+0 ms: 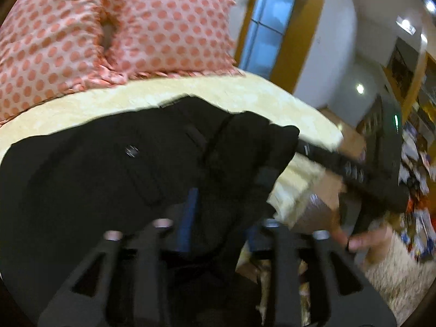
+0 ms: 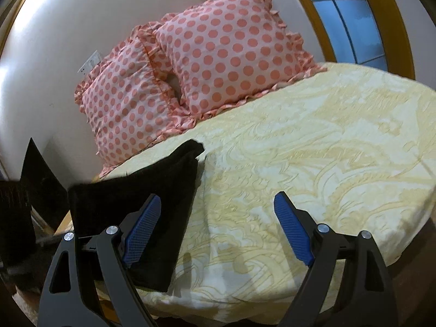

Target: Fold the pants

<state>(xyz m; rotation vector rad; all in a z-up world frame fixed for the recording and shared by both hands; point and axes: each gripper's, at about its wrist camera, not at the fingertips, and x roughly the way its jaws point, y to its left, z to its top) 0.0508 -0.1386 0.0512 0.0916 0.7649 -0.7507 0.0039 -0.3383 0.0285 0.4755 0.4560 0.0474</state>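
Note:
Black pants (image 1: 114,169) lie on the yellow bedspread (image 1: 190,95) and drape over my left gripper (image 1: 218,209). Cloth bunches between its jaws and hides most of the blue pads (image 1: 188,218); it looks shut on the pants. In the right wrist view the pants (image 2: 152,196) lie at the bed's left edge. My right gripper (image 2: 215,229) is open and empty above the bedspread (image 2: 313,150), its left pad (image 2: 141,229) over the black cloth. The right gripper also shows in the left wrist view (image 1: 362,179), held by a hand.
Two pink polka-dot pillows (image 2: 190,65) lean against the wall at the head of the bed. A window with a wooden frame (image 2: 351,19) is behind. Cluttered shelves (image 1: 417,147) stand at the right of the left wrist view.

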